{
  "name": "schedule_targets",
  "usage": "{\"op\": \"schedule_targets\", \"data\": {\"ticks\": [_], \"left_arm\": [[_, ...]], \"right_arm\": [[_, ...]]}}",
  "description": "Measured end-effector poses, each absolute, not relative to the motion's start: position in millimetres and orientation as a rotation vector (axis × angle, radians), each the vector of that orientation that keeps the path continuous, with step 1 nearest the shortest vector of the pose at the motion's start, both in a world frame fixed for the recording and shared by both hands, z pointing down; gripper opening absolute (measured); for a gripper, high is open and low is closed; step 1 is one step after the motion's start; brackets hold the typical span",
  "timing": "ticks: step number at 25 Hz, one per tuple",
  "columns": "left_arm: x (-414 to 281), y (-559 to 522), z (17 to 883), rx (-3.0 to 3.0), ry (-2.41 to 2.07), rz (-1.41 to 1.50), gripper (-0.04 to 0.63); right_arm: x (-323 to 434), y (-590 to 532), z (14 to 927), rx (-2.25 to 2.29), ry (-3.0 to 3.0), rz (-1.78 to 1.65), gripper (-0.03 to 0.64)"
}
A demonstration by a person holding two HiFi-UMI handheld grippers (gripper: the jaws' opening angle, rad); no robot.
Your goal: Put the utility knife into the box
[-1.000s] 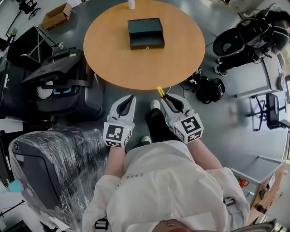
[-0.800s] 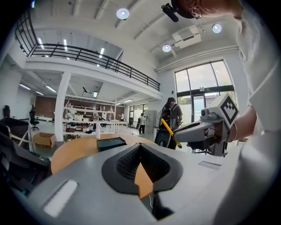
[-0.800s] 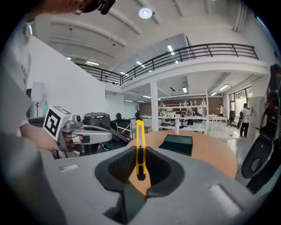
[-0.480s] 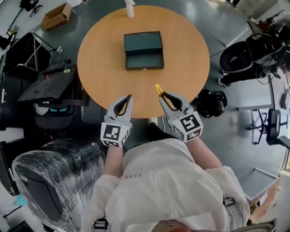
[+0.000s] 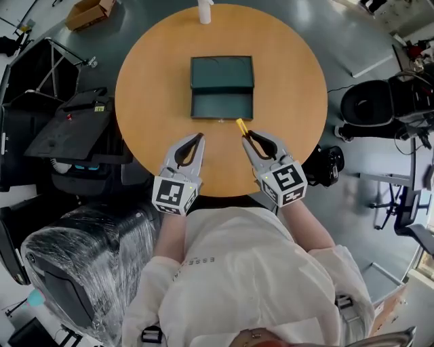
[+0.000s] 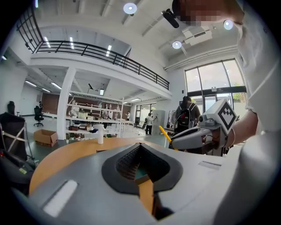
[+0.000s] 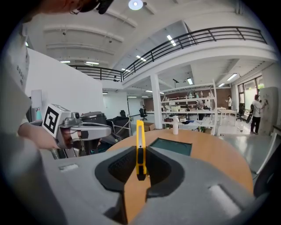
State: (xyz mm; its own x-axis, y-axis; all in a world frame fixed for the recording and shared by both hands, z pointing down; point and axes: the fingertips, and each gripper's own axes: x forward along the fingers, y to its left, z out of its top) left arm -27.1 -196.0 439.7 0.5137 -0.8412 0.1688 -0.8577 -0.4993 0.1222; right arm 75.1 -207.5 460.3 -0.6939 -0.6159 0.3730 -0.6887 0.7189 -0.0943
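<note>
Utility knife [image 5: 240, 127] pinched in right gripper [image 5: 248, 136], left gripper [image 5: 200, 137] pressed together, box [image 5: 222, 88] just ahead, bottle [image 5: 205, 11] beyond.

On the tabletop [image 5: 291, 81], a bottle [image 5: 205, 11] stands at 12 o'clock of the box [image 5: 222, 88], the left gripper [image 5: 199, 137] at 7, the right gripper [image 5: 246, 134], with the utility knife [image 5: 240, 127], at 5.

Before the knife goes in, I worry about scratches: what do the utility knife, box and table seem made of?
Utility knife: smooth bright-yellow body, likely plastic.
Box: dark green, even dull surfaces, sharp edges; painted metal or plastic, unclear.
Table: uniform matte orange-brown top, probably wood laminate.
</note>
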Motion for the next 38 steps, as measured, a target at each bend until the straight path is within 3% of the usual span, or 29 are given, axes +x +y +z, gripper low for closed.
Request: {"op": "schedule_targets", "data": {"ticks": [10, 23, 38], "left_arm": [[-31.8, -246.3, 456.6, 2.61, -1.32, 0.164, 0.015], [-58.6, -292.6, 478.3, 2.572, -1.272, 0.123, 0.015], [-76.7, -300.9, 500.1, 2.463, -1.316, 0.143, 0.015]], "right_arm": [[47.2, -254.2, 502.4, 0.956, -2.49, 0.36, 0.057], [9.9, -335.2, 632.4, 0.757, -2.21, 0.38, 0.057], [9.2, -340.9, 696.0, 0.608, -1.954, 0.485, 0.058]]}}
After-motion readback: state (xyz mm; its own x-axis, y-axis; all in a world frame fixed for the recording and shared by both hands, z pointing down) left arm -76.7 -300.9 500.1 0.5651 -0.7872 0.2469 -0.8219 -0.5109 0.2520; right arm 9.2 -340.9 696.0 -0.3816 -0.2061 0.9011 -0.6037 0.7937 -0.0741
